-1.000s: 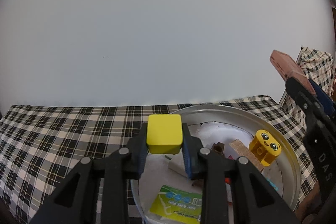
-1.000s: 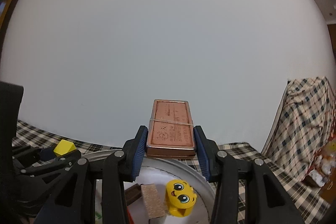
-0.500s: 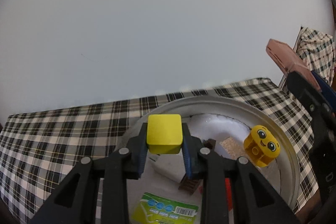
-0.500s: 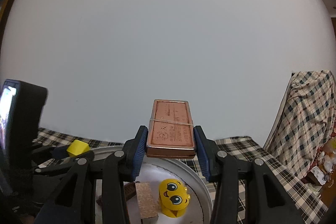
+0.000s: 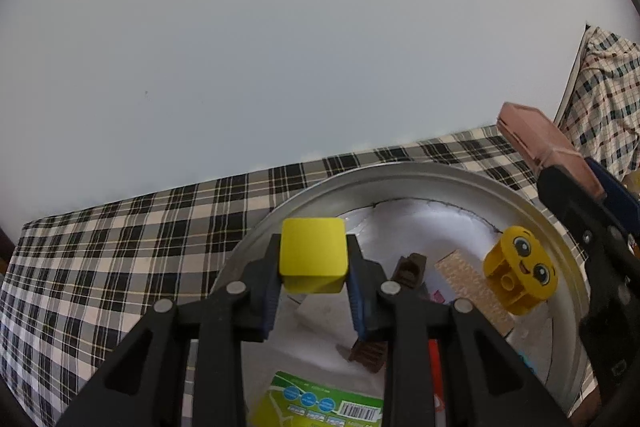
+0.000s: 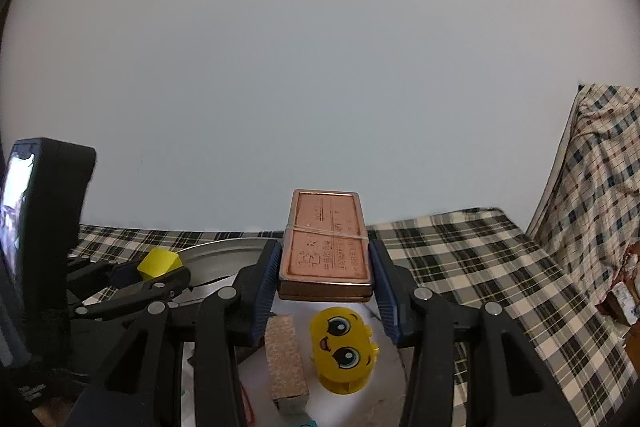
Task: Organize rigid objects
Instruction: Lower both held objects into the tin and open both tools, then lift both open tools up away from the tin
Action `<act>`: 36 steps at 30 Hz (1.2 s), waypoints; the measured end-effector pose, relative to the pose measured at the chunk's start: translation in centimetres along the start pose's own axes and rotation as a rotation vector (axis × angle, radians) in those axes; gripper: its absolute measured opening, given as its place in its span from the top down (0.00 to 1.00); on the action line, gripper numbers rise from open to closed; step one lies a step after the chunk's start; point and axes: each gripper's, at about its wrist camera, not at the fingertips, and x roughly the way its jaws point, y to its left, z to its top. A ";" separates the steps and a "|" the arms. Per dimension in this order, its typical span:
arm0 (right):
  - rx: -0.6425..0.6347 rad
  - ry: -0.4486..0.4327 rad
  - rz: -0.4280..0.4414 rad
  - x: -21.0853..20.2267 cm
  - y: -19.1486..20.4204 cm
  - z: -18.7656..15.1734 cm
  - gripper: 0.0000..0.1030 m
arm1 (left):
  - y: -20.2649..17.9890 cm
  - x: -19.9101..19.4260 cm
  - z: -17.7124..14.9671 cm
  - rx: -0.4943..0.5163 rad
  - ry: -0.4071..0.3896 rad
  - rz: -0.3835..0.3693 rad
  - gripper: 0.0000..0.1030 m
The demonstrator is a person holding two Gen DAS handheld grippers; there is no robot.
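Note:
My left gripper (image 5: 313,263) is shut on a yellow cube (image 5: 312,255), held above the near left part of a round metal basin (image 5: 400,175). In the right wrist view that cube (image 6: 159,262) shows at the left, over the basin's rim (image 6: 224,251). My right gripper (image 6: 325,267) is shut on a flat copper tin (image 6: 325,247) bound with a rubber band; the same tin (image 5: 540,147) hangs over the basin's right edge. Inside the basin lie a yellow smiley-face block (image 5: 520,271) (image 6: 344,347), a tan block (image 5: 472,287) (image 6: 286,363) and a dark brown piece (image 5: 408,271).
A black-and-white checked cloth (image 5: 120,247) (image 6: 460,255) covers the table. A green and white packet (image 5: 320,403) lies at the basin's near side. A checked cloth drapes something (image 6: 592,187) at the right. A plain pale wall stands behind.
Both grippers have shifted sideways and tilted while keeping their holds. The basin and its contents now sit larger and more to the right in the left wrist view.

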 end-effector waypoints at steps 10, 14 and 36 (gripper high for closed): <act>0.046 0.069 0.056 1.1 -0.5 -0.2 0.54 | -0.5 1.9 0.0 0.016 0.075 -0.021 0.73; 0.043 0.081 0.060 1.2 -0.2 -0.4 0.54 | -0.7 1.8 0.0 0.019 0.079 -0.017 0.57; 0.210 -0.188 0.012 -2.9 -2.7 -1.1 0.09 | 3.8 -4.5 -4.7 -0.138 -0.190 0.069 0.01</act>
